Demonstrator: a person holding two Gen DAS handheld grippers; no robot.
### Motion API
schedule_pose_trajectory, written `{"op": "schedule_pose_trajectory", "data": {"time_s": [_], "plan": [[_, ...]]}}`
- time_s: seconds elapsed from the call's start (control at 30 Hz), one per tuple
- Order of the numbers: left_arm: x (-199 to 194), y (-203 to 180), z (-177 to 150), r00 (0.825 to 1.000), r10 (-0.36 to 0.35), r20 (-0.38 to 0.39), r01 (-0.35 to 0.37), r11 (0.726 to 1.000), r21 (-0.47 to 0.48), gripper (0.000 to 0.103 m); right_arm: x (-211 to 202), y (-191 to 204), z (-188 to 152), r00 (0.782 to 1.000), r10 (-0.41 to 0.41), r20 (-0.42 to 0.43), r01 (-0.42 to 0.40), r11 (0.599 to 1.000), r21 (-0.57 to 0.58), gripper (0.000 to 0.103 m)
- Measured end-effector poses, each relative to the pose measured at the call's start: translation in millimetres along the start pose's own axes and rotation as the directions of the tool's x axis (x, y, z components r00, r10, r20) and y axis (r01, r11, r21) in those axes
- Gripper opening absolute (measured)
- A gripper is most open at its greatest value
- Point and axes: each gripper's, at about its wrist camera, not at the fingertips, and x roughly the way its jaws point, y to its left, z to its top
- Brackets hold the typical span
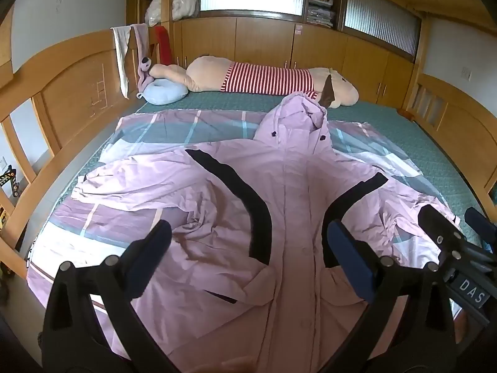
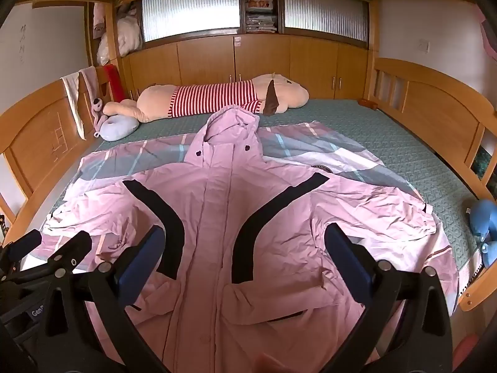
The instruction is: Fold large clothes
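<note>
A large pink hooded jacket [image 1: 289,186] with black curved stripes lies front up and spread out on a checked sheet on the bed. It also shows in the right wrist view [image 2: 217,205], hood toward the far side, sleeves out to both sides. My left gripper [image 1: 248,233] is open and empty above the jacket's lower front. My right gripper [image 2: 245,239] is open and empty above the same area; it shows at the right edge of the left wrist view [image 1: 450,227]. The left gripper shows at the lower left of the right wrist view [image 2: 49,248].
A checked sheet [image 2: 310,143] lies under the jacket on a green mattress [image 2: 403,143]. A long plush toy in a striped shirt [image 2: 214,96] and a blue ring pillow [image 2: 118,127] lie at the far side. Wooden bed rails [image 2: 435,102] stand left and right. A blue plush [image 2: 484,223] sits at the right.
</note>
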Motion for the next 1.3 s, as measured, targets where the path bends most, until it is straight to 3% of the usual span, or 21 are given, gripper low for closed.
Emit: {"op": "schedule_pose_trajectory", "data": {"time_s": [1.3], "plan": [[2.9, -2.2, -3.1, 1.000, 0.014, -0.010, -0.014, 1.000, 0.015, 0.101, -1.4, 1.3, -1.2, 1.000, 0.002, 0.009, -0.002, 1.000, -0.008, 0.102]]}}
